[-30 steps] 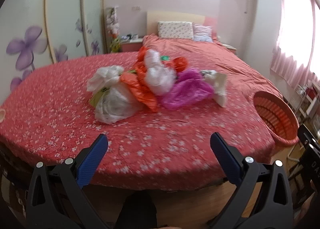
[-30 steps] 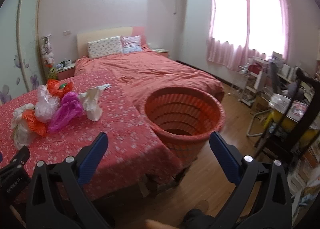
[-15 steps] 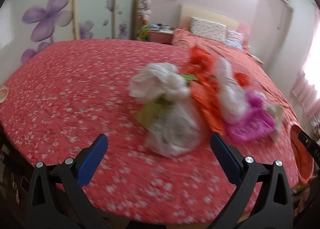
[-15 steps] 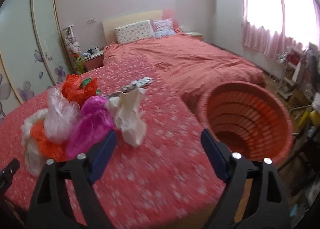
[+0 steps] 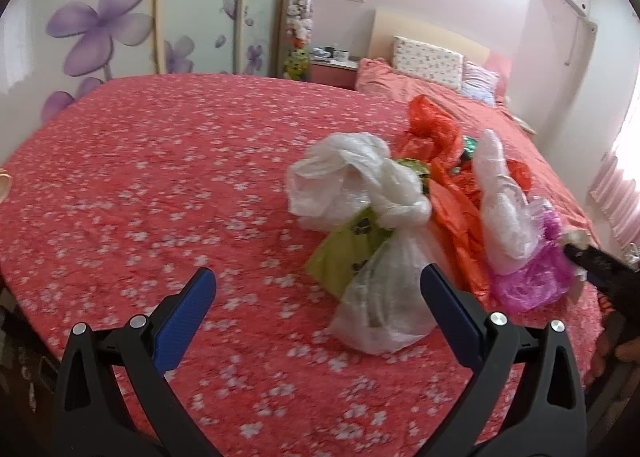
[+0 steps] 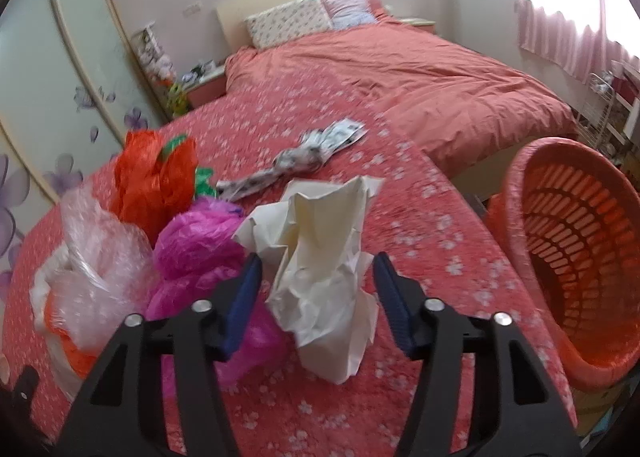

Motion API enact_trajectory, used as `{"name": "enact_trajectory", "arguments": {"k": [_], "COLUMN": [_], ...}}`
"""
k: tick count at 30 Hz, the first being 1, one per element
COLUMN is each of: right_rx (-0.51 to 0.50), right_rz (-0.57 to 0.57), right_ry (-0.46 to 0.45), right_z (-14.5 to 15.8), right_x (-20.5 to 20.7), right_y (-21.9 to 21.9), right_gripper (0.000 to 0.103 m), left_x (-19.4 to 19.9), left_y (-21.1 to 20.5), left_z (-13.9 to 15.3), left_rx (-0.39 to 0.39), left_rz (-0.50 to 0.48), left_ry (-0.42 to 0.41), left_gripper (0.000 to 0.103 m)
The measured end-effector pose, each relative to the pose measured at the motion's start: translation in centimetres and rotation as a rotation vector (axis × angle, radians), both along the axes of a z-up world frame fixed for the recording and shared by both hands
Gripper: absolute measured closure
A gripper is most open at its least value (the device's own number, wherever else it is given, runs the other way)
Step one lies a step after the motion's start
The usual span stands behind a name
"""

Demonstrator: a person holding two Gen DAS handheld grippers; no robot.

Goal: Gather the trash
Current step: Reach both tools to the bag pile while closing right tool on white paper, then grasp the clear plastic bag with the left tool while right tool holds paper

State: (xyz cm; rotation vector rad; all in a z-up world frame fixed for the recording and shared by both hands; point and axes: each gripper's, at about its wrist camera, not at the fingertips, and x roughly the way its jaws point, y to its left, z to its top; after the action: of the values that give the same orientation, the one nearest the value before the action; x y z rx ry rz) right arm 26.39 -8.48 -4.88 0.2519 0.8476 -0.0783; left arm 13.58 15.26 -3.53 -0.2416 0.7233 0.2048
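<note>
A heap of trash lies on the red flowered bedspread (image 5: 160,177). A crumpled cream paper (image 6: 320,257) stands between the blue pads of my right gripper (image 6: 318,291). Its jaws are closing, and a small gap still shows on the left side. Beside the paper are a magenta bag (image 6: 200,249), a clear bubble-wrap bag (image 6: 100,249) and an orange bag (image 6: 152,177). My left gripper (image 5: 318,297) stands open above the bedspread. A clear plastic bag (image 5: 384,297) lies just inside its right finger. Behind that are a white bag (image 5: 352,177) and a yellow-green wrapper (image 5: 344,249).
An orange slatted basket (image 6: 540,185) stands at the bed's right edge. A twisted printed paper (image 6: 304,153) lies farther up the bed. Pillows and a headboard are at the far end, wardrobe doors with purple flowers on the left, and a pink-curtained window on the right.
Both grippers have moved in toward the heap. The right one swung left from the basket to the cream paper and its jaws have narrowed around it. The left jaws stayed wide.
</note>
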Motion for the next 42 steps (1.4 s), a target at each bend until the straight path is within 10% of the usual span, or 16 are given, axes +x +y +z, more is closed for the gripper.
{"name": "enact_trajectory", "arguments": {"k": [5, 32, 42], "right_rx": [-0.019, -0.124, -0.12], "right_rz": [0.01, -0.034, -0.04], "right_ry": [-0.006, -0.093, -0.142], "right_z": [-0.3, 1.5, 3.7], "right_x": [0.1, -3.9, -5.5], "right_y": [-0.2, -2.3, -2.6], "right_gripper": [0.07, 0.071, 0.071], "left_x": [1.1, 7.0, 5.0], "left_y": [-0.3, -3.0, -1.7], "left_z": [0.2, -0.6, 2.3], "left_rx": [-0.026, -0.047, -0.041], "left_rz": [-0.038, -0.104, -0.104], "left_ry": [-0.013, 0.059, -0.013], "left_gripper": [0.003, 0.072, 0.076]}}
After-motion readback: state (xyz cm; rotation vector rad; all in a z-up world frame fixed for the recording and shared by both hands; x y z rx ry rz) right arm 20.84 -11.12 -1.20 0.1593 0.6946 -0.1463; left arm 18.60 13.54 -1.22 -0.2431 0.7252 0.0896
